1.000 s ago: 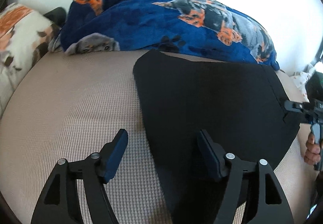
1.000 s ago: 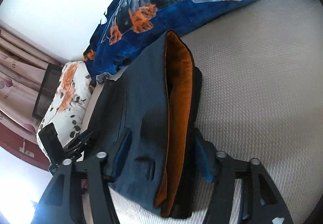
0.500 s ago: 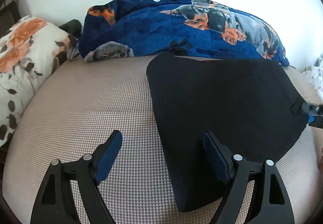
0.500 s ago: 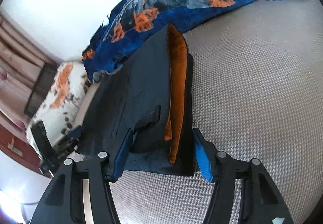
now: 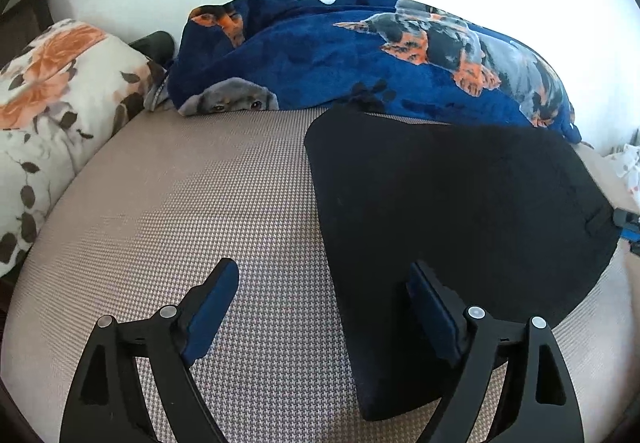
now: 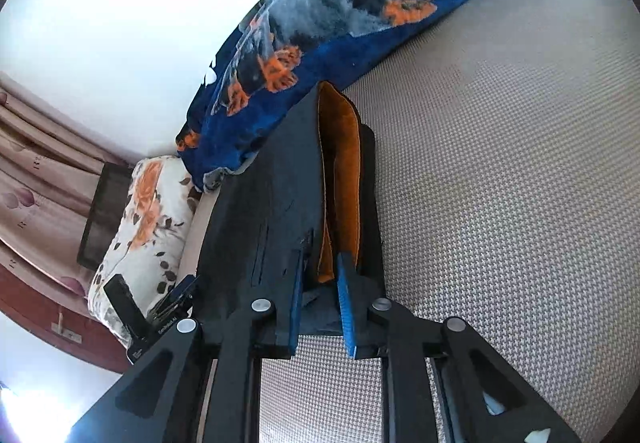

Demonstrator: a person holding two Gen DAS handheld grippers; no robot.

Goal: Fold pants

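The folded dark pants [image 5: 448, 211] lie flat on the beige checked bed [image 5: 208, 203], their far edge just short of a blue dog-print blanket [image 5: 360, 55]; a floral pillow [image 5: 52, 103] sits to one side. The left tongs [image 5: 320, 283] are spread wide, one blue pad over the bare bed and the other over the near edge of the pants, pinching nothing. The right tongs [image 6: 322, 275] have just been closing and now pinch the pants' near edge, where an orange lining [image 6: 340, 171] shows between dark layers.
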